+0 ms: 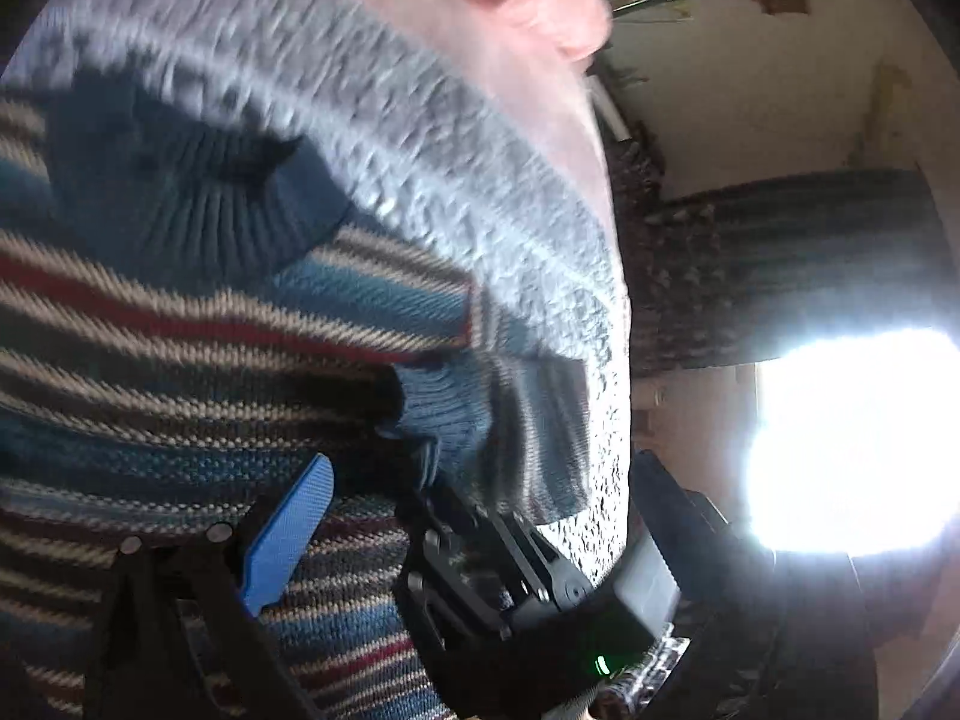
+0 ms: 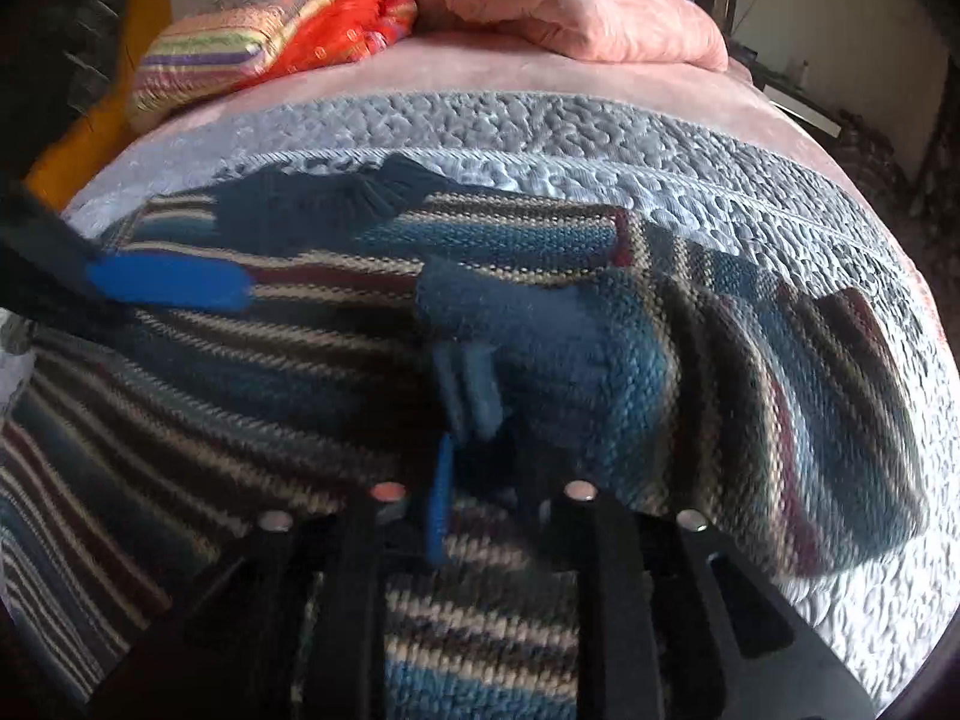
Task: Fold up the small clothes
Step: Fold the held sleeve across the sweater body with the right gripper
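A knitted sweater (image 2: 198,360) with blue, cream and dark red stripes lies spread on a grey-blue quilted mat (image 2: 540,138). Its dark blue collar (image 2: 336,192) points toward the far side. My right gripper (image 2: 474,468) is shut on the blue cuff (image 2: 474,384) of the right sleeve (image 2: 750,396), which is lifted and drawn over the sweater body. My left gripper (image 1: 474,468) hovers open over the sweater (image 1: 150,360). Only one of its blue fingers (image 1: 288,534) shows; the right gripper's black body (image 1: 510,570) hides the other. That blue finger (image 2: 168,285) also shows at the right wrist view's left.
The mat lies on a pink bedspread (image 2: 690,102). A pink duvet (image 2: 570,6) and folded striped and orange blankets (image 2: 270,30) are piled at the far end. The bed's right edge drops off toward a wall, a dark curtain (image 1: 810,258) and a bright window (image 1: 852,438).
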